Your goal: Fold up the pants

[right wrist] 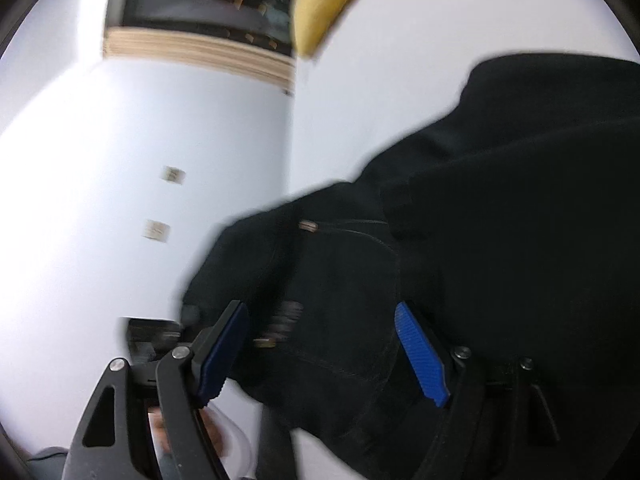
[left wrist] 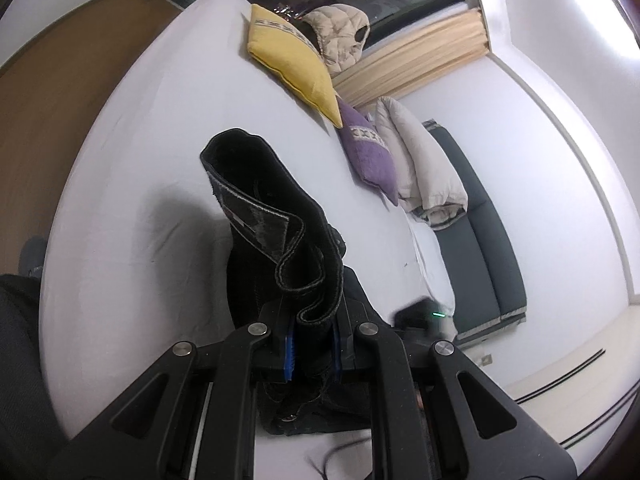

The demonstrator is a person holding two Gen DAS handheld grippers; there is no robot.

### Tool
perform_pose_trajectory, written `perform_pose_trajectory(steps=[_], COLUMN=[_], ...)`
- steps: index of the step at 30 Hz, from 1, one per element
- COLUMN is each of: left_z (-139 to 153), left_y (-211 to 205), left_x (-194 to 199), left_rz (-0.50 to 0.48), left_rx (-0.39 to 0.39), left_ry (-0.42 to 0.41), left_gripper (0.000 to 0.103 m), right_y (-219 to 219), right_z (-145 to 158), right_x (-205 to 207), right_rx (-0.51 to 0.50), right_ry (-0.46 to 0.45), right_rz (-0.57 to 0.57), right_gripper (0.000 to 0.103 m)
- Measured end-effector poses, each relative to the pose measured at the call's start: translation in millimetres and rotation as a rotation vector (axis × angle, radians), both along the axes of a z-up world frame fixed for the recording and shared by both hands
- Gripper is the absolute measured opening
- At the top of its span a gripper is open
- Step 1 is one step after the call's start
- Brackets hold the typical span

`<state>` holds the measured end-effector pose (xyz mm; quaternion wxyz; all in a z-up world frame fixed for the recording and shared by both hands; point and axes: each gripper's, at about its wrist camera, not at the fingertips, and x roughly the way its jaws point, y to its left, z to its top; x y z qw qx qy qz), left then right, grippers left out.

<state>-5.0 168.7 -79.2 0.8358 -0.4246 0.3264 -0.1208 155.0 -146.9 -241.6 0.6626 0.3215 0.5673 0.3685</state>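
In the left wrist view, the left claw (left wrist: 314, 344) sits at the lower centre of the frame, pinched narrow on a bunched fold of the black pants (left wrist: 276, 236). The cloth stands up between the blue pads (left wrist: 289, 354) and rises toward the middle of the picture, where a hemmed edge curls over and an open tube of fabric points to the upper left. More of the garment hangs below the claw at the bottom centre.

Behind the pants spreads the white bed (left wrist: 132, 152). Along its far edge, in the upper middle, lie a yellow pillow (left wrist: 292, 60) and, lower right of it, a purple pillow (left wrist: 370, 156). A beige quilted jacket (left wrist: 340, 32) lies just behind the yellow pillow, and a rolled pale duvet (left wrist: 424, 168) lies just beside the purple one. A dark grey sofa (left wrist: 480, 240) runs down the right side, against a white wall.

The right wrist view is blurred. The right claw (right wrist: 320, 344) stands wide, its two blue pads (right wrist: 420, 356) well apart, with the pants (right wrist: 500, 220) filling the right half of the frame and lying between and behind the fingers. Whether either pad touches the cloth I cannot tell. The yellow pillow (right wrist: 324, 4) shows at the top centre.
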Motion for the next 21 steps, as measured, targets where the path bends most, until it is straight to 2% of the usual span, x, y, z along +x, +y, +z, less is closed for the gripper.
perform_pose_trajectory(steps=[1,2,3,4,5,6,7,9,13,21], left_z=[5,9,15,22,28,33,40,51,66,73], left_y=[-4,-9,-17,-28,-37,-46,-59,-82,-123,-203], left_x=[2,2,4,7,10,13,16,21,31,37], left_rz=[-0.012,-0.028,-0.046,-0.071,-0.093,-0.115,-0.142,-0.195,-0.286,-0.434], left_rx=[0.013,0.03,0.049,0.07,0.08,0.091,0.109,0.14,0.184,0.222], left_ry=[-0.005,-0.014,-0.026,-0.038,-0.048,-0.059,-0.073,-0.092,-0.118,-0.119], left_gripper=[0.011,0.011,0.011,0.011,0.011,0.011,0.011,0.011,0.011,0.011], right_y=[-6,-7,-13,-16,-16,-15,-18,-19,-21,-19], right_z=[-10,-14,-18,-22,-24,-26,-32,-38,-37,-36], right_x=[5,9,13,16,17,18,19,16,13,18], right_rx=[0.033,0.053,0.053,0.034,0.016,-0.006,-0.031,0.016,0.011,0.048], right_ry=[0.014,0.024,0.05,0.074,0.076,0.072,0.085,0.11,0.09,0.087], right_rz=[-0.028,-0.04,-0.048,-0.048,-0.038,-0.027,-0.028,-0.033,-0.029,-0.02], right_gripper=[0.067,0.057,0.043,0.036,0.023,0.005,0.0,0.0,0.0,0.0])
